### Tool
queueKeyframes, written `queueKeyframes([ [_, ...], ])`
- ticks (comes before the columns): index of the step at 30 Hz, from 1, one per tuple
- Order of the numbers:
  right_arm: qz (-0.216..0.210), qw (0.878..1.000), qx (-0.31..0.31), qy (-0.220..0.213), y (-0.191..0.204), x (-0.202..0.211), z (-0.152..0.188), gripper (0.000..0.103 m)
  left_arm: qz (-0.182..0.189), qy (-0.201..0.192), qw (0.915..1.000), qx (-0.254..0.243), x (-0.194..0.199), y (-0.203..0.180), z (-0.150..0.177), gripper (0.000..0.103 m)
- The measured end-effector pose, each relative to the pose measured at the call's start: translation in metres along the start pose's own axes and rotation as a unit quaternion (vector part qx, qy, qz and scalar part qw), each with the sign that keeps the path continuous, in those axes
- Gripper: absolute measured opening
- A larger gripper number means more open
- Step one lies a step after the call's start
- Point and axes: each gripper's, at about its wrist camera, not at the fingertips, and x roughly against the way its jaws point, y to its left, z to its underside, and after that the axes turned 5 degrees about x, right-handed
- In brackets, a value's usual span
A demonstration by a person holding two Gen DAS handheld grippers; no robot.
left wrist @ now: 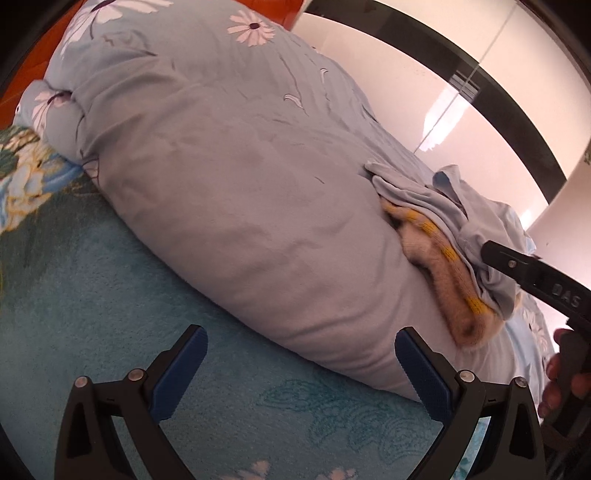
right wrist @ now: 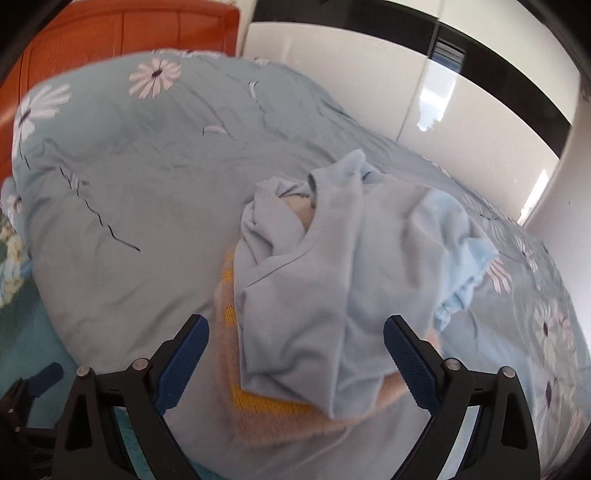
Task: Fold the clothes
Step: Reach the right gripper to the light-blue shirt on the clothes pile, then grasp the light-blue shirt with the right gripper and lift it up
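A crumpled pale blue garment (right wrist: 332, 266) lies on top of a fuzzy beige sweater with yellow stripes (right wrist: 266, 406), both resting on a bulky grey-blue floral duvet (right wrist: 122, 206). My right gripper (right wrist: 295, 343) is open, its blue-padded fingers either side of the garment's near edge. In the left wrist view the same blue garment (left wrist: 436, 199) and beige sweater (left wrist: 443, 284) sit at the right on the duvet (left wrist: 229, 166). My left gripper (left wrist: 299, 354) is open and empty above the teal blanket (left wrist: 110, 288), at the duvet's near side. The right gripper's black finger (left wrist: 517, 266) pokes in from the right.
An orange wooden headboard (right wrist: 110, 33) stands at the back left. Glossy white wardrobe doors with black trim (right wrist: 369, 92) line the far side. A hand (left wrist: 561, 373) holds the right gripper's handle. The left gripper (right wrist: 37, 376) shows at the lower left of the right wrist view.
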Motion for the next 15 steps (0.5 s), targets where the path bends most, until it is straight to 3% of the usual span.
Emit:
queueKeyframes([
  [3,0.033,0.999,0.016,0.017,0.002,-0.011,-0.001,0.074,-0.015,-0.017,0.9995,-0.020,0.003,0.001,0.003,0.103],
  [6,0.028,0.999,0.000,0.027,-0.012,-0.012,0.001,0.061,-0.011,-0.016,0.9993,-0.032,-0.001,-0.002,0.005,0.103],
  [11,0.022,0.999,-0.026,0.032,-0.035,0.001,-0.010,0.013,-0.025,0.010,0.9970,-0.072,-0.010,-0.014,0.010,0.103],
  [15,0.037,0.997,-0.061,0.034,-0.054,0.023,-0.022,0.008,-0.044,0.015,0.9913,-0.123,-0.009,-0.035,0.018,0.103],
])
